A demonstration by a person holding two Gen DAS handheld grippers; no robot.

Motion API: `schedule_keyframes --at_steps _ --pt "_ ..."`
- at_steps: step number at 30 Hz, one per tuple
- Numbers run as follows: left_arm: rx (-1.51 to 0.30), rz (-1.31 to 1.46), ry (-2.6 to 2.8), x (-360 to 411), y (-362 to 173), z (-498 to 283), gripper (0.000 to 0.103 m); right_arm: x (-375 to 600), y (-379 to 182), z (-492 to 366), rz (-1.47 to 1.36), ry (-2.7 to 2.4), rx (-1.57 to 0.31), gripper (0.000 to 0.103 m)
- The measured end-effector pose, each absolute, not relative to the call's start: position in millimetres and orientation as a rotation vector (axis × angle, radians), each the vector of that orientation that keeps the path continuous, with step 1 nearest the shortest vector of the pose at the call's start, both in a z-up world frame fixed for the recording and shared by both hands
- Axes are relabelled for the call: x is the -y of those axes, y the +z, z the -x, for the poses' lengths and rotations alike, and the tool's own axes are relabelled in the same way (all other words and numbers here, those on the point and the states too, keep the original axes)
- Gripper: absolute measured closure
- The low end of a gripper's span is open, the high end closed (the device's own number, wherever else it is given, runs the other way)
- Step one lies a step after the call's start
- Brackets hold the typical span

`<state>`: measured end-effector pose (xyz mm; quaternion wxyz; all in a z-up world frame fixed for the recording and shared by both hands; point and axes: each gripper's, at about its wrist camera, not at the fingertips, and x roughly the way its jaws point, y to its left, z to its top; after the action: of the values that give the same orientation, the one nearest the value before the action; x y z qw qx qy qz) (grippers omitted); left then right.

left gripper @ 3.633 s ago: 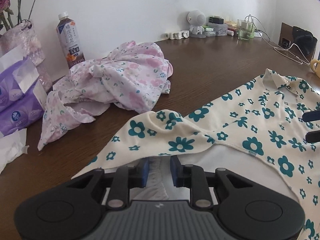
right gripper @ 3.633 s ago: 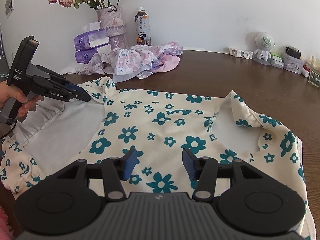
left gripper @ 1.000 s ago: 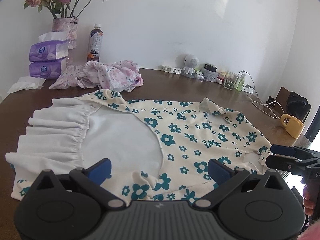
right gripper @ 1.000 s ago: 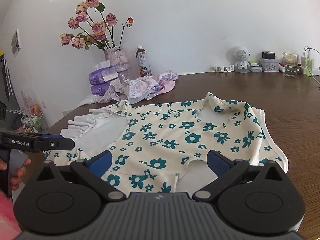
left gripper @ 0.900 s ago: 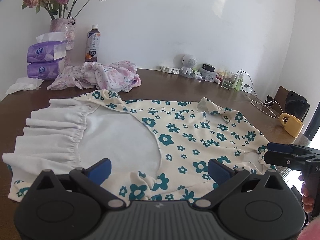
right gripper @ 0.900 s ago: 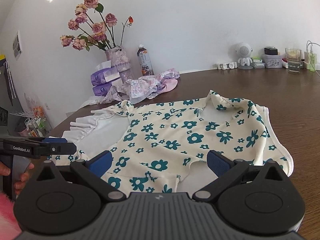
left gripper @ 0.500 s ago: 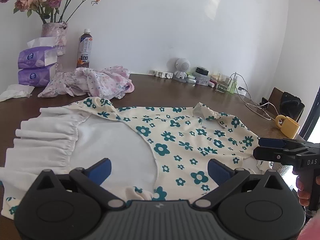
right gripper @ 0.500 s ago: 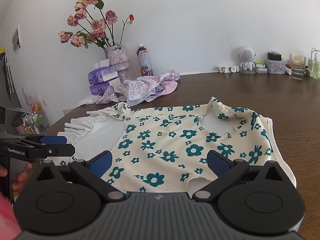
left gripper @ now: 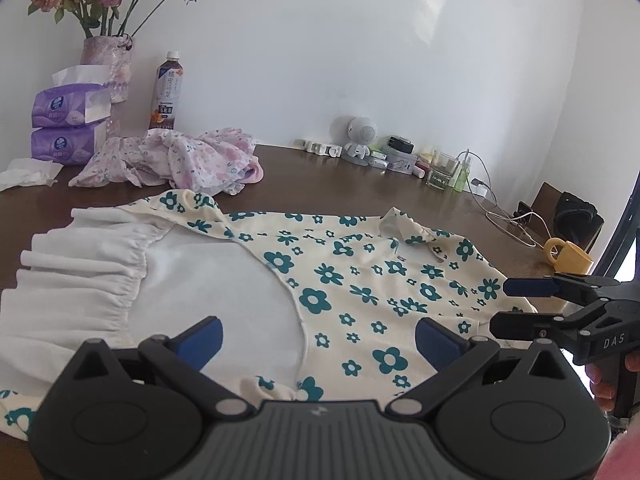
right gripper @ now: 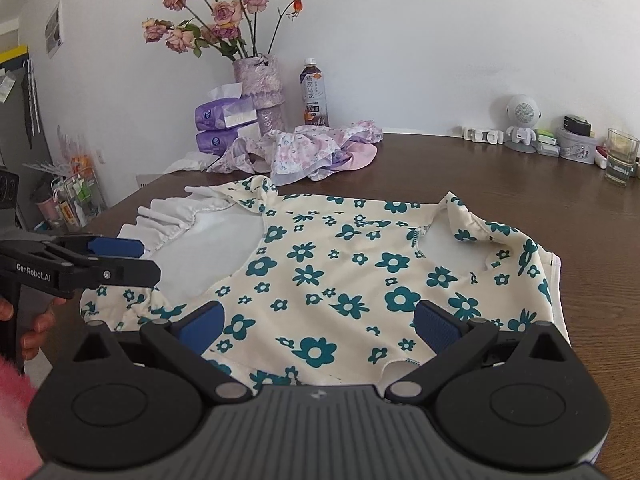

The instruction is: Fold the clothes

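A cream garment with teal flowers [left gripper: 360,280] [right gripper: 340,272] lies flat on the brown table, its white inner lining and ruffled hem [left gripper: 76,280] turned out on the left. My left gripper [left gripper: 318,338] hovers open above the garment's near edge, holding nothing. My right gripper [right gripper: 318,326] is also open and empty over the near edge further right. Each gripper shows in the other's view: the right gripper [left gripper: 516,306] at the garment's right edge, the left gripper [right gripper: 144,258] by the lining corner. A crumpled pink floral garment [left gripper: 176,160] [right gripper: 304,152] lies at the back.
At the back left stand a vase of roses [right gripper: 260,92], purple tissue packs [left gripper: 68,124] and a drink bottle [left gripper: 166,96]. A white speaker figure [left gripper: 360,140], small items, a glass [right gripper: 620,156] and cables line the wall. A yellow mug [left gripper: 568,256] stands right.
Both grippers, shut or nearly so 3.6 s ago with the left holding cloth, have opened wide and drawn back and up from the garment. Over the last second both cameras sank slightly nearer the table.
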<state>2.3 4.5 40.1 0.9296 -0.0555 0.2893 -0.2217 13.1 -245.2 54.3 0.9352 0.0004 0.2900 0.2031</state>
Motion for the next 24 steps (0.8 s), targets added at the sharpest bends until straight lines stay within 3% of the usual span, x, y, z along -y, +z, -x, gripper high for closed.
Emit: schedule_keyframes --at_steps 11,14,20,24 --pt "-0.612 -0.024 -0.405 -43.8 45.0 33.7 0.0 267.2 67.1 14.6 0.195 0.396 -0.572 0.0" --pt "-0.593 -0.107 -0.433 -42.4 46.8 45.3 0.005 274.2 65.3 18.5 0.275 0.409 -0.586 0.001" --pt "-0.616 -0.28 -0.516 -31.3 43.0 60.6 0.022 278.9 56.9 25.7 0.361 0.513 -0.651 0.022" --pt "-0.669 -0.314 -0.524 -37.5 35.8 59.1 0.037 280.4 49.7 30.3 0.415 0.564 -0.703 0.044"
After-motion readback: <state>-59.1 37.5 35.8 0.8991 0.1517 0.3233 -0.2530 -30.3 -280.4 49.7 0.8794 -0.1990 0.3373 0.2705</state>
